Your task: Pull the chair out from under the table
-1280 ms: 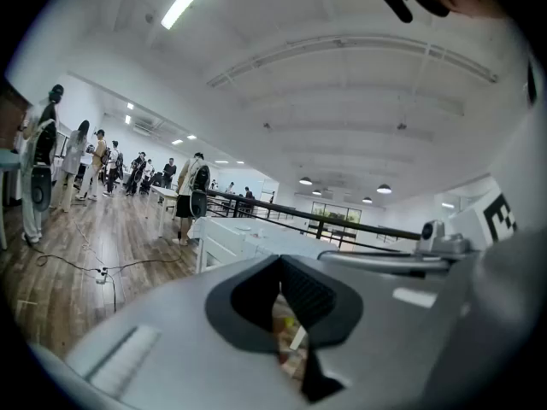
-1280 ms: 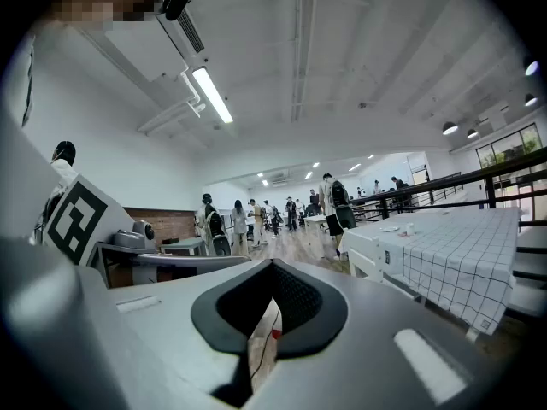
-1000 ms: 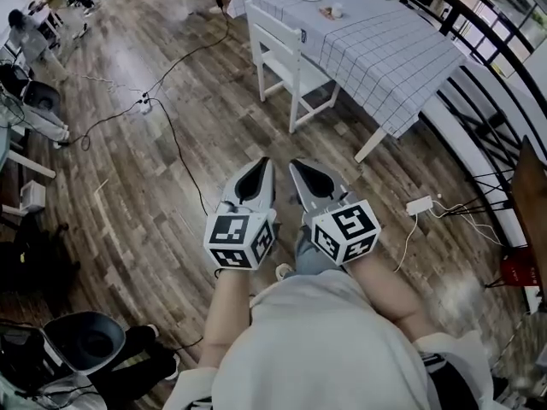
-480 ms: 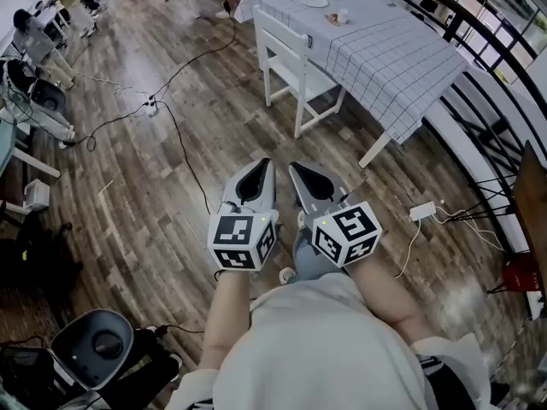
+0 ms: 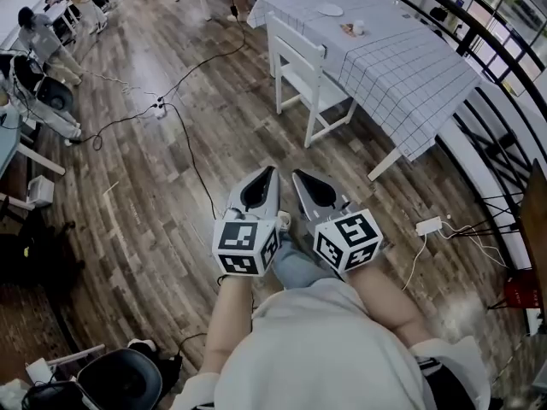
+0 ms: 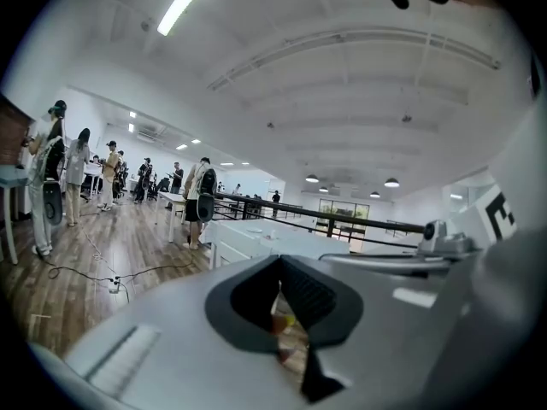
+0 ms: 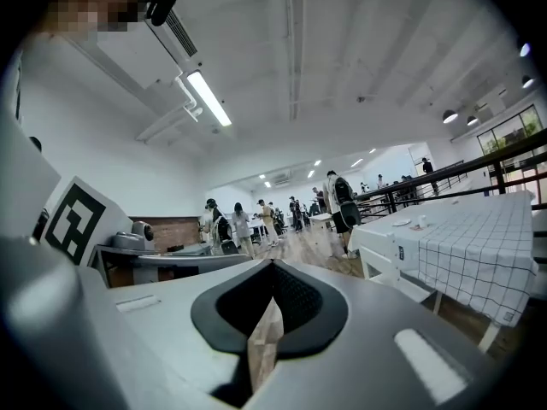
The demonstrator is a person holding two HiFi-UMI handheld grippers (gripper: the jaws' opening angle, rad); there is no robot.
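So the chair (image 5: 303, 75) is white, looks like painted wood, and sits at the long side of the table (image 5: 402, 58) with its seat tucked partly under the checked cloth and its back facing the open floor. It's well apart from both grippers, so nothing is touching it yet.

The left gripper (image 5: 268, 174) and right gripper (image 5: 299, 178) sit side by side in front of the person. Both have their jaws pressed together with nothing between them, just floor showing through the slit.

My guess on handling: it's stiff, fairly light, and should slide okay on the plank floor, though a leg could catch on a seam. I'd clamp the top rail of the back, one gripper toward each end, and pull straight out and level so it doesn't tip. Paint might be a bit slick, so get a firm bite. Watch the cloth edge hanging by the seat, since there's a plate (image 5: 330, 9) and some small stuff on top.

On views, the head view is the only one showing the chair legs, the floor and the cable (image 5: 184, 135) running off to the left. The right gripper view gets the chair side-on with the cloth drooping next to it. In the left gripper view the gripper body mostly blocks the chair, but you can see people far off down the room.
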